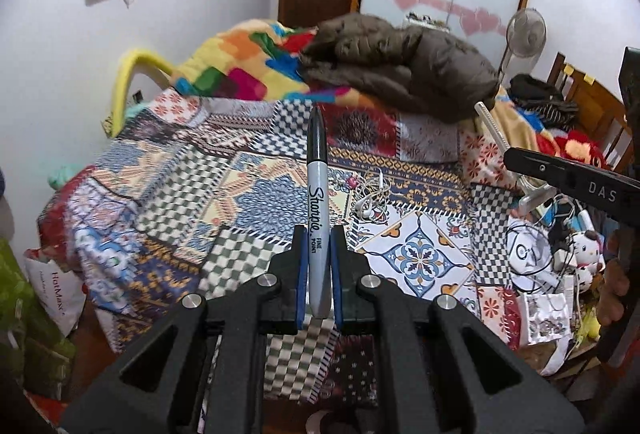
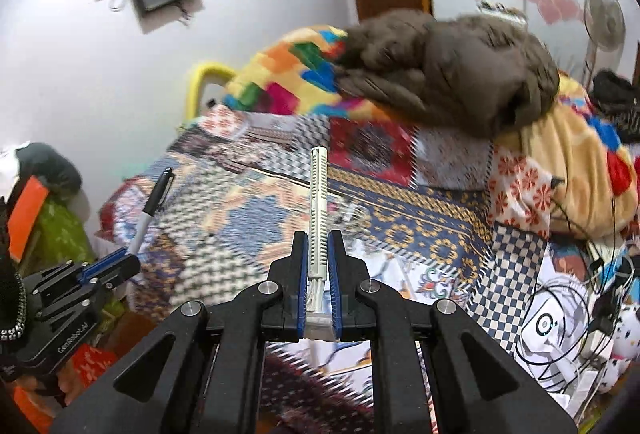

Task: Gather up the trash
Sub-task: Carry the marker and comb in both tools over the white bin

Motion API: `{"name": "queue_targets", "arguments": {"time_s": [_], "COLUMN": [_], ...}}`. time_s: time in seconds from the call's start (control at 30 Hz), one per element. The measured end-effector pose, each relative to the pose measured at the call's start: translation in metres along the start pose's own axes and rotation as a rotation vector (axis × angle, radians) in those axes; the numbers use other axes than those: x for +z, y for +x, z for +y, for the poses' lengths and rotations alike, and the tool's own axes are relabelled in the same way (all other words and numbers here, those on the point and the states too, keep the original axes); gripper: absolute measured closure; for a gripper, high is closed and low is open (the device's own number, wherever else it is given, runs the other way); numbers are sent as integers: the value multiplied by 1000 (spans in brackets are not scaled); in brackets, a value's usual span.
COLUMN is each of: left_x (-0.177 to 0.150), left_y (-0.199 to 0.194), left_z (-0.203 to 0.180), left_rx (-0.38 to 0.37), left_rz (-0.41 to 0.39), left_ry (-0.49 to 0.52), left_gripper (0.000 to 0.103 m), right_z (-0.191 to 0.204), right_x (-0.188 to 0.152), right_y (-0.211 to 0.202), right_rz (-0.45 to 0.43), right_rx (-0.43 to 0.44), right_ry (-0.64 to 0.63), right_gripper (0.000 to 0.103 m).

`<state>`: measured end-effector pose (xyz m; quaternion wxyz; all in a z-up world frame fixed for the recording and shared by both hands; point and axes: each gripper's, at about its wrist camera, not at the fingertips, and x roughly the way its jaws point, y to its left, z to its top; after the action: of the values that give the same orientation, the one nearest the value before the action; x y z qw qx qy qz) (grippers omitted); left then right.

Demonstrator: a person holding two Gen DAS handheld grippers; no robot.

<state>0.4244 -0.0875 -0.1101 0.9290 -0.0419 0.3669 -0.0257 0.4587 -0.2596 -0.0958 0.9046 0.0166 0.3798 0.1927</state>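
My left gripper (image 1: 318,234) is shut on a grey Sharpie marker (image 1: 319,189) with a black cap, which sticks out forward above the patchwork bedspread (image 1: 248,193). My right gripper (image 2: 318,238) is shut on a white ribbed razor handle (image 2: 319,209), its head between the blue pads. In the right wrist view the left gripper (image 2: 120,262) shows at lower left with the marker (image 2: 154,201) pointing up. In the left wrist view the right gripper (image 1: 516,157) reaches in from the right with the razor (image 1: 500,145). Both are held above the bed.
A brown jacket (image 1: 400,61) lies on a colourful blanket (image 1: 248,61) at the head of the bed. White earphones (image 1: 370,197) rest on the bedspread. Cables, chargers and a plush toy (image 1: 588,250) crowd the right side. Bags (image 1: 52,286) stand at left. A fan (image 1: 524,33) stands behind.
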Motion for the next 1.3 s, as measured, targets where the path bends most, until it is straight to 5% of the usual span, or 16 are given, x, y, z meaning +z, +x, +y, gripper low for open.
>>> {"name": "queue_targets", "arguments": {"time_s": [0.3,0.7,1.3], "left_x": [-31,-102,-234], "left_y": [-92,-174,-175], "left_z": [33,114,233], "left_rx": [33,121,252], "left_rz": [-66,-75,94], "left_ry": [-56,-158,-371], "left_gripper": [94,94,94], "right_z": [78,177,315], "right_x": [-20,-73,-166], "right_y": [-41,-44,29], "right_rz": [-25,32,297], "right_rx": [98,198,311], "right_ry": [-71,-197,-390], "right_gripper": [94,94,94]}}
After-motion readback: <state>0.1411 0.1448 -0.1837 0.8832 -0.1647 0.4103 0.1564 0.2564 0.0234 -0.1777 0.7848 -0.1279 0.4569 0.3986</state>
